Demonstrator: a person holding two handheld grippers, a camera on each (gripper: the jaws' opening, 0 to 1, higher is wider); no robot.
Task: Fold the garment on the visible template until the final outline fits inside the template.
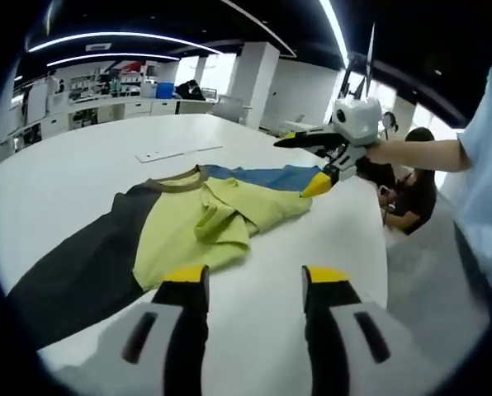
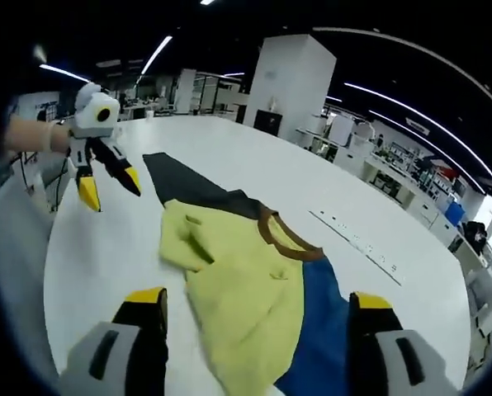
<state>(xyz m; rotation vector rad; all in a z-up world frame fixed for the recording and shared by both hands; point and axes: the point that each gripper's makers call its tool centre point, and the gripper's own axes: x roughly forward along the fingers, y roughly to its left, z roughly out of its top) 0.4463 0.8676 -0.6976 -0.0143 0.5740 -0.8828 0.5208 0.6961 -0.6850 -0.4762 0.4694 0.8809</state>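
Observation:
A garment (image 1: 192,227) lies on the white table (image 1: 81,161): yellow-green body, brown collar (image 1: 178,181), black part (image 1: 85,268) and blue part (image 1: 267,176). Its yellow cloth is bunched and partly folded over itself. My left gripper (image 1: 254,280) is open above the bare table just short of the yellow hem. The right gripper (image 1: 304,161) hangs open at the garment's far yellow and blue edge. In the right gripper view, the right gripper (image 2: 258,301) is spread wide over the yellow and blue cloth (image 2: 246,297), holding nothing. The left gripper (image 2: 111,188) hovers open beyond the garment.
A thin flat white strip (image 1: 176,153) lies on the table past the collar, also the strip (image 2: 357,239) in the right gripper view. A person (image 1: 411,194) sits beside the table's far edge. A hand and pale blue sleeve (image 1: 485,165) hold the right gripper. Office desks stand behind.

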